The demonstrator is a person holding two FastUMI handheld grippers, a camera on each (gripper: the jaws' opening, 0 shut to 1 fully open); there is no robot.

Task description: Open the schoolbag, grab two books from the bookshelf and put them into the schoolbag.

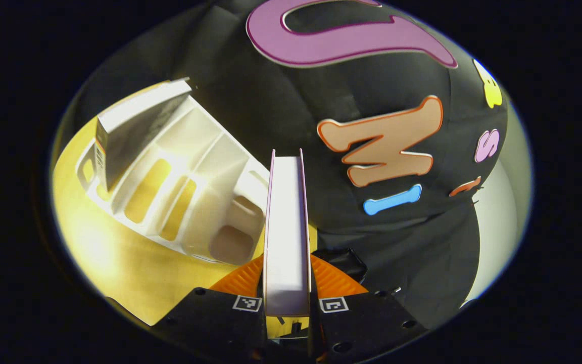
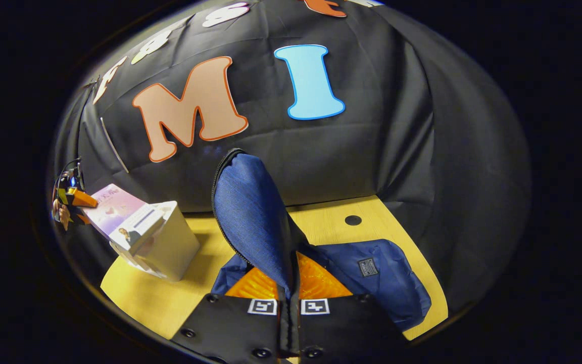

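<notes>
My left gripper (image 1: 288, 298) is shut on a thin book (image 1: 286, 227) with a pink cover, seen edge-on and lifted clear of the white bookshelf (image 1: 190, 202). A second book (image 1: 129, 134) leans in the shelf's far slot. In the right gripper view, my right gripper (image 2: 289, 298) is shut on the blue schoolbag's flap (image 2: 250, 212) and holds it upright, with the rest of the schoolbag (image 2: 377, 275) lying on the table. At the far left there, the left gripper (image 2: 71, 199) holds the pink book (image 2: 114, 202) above the bookshelf (image 2: 170, 247).
The yellow table (image 2: 154, 298) carries the bookshelf on its left and the schoolbag on its right, with open tabletop between them. A small round hole (image 2: 352, 220) sits near the back edge. The black cloth wall stands close behind.
</notes>
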